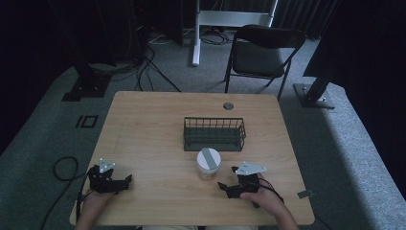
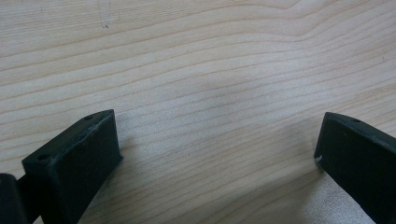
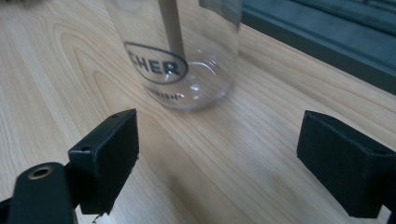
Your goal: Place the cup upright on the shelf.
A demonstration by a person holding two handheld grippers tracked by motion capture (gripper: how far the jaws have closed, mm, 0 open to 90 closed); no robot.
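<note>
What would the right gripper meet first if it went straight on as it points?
Probably the clear jar: it stands just ahead of the open right gripper, though slightly left of centre.

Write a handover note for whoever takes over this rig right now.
Left tool: open, low over bare table, holding nothing.
Right tool: open, aimed at the clear jar, not touching it.
The jar stands upright with its lid on, just in front of the wire basket, which looks empty.
Done: nothing gripped so far.
Left: probably close the right tool on the jar.
</note>
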